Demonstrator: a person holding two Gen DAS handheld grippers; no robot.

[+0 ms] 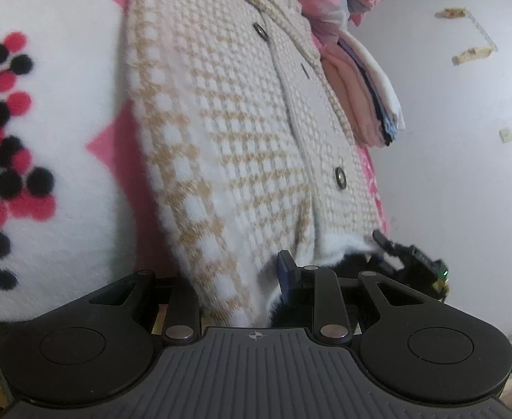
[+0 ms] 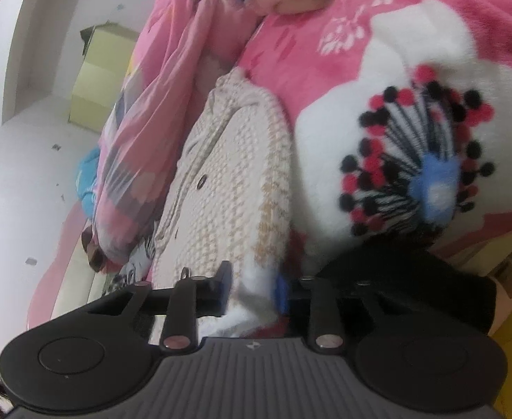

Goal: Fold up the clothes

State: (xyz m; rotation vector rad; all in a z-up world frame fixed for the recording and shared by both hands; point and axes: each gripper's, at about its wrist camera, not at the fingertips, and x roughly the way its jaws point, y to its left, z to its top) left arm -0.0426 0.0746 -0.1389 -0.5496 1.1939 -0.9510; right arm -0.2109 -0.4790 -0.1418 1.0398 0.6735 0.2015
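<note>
Two grippers, left gripper and right gripper, each clamp the near hem of the checked knit cardigan lying buttoned on the pink blanket: soft, thick, light, likely stretchy, so hem corners look like the safest holds.

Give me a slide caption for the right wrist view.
Right gripper pinches the checked cardigan's white hem on a pink floral blanket.
</note>
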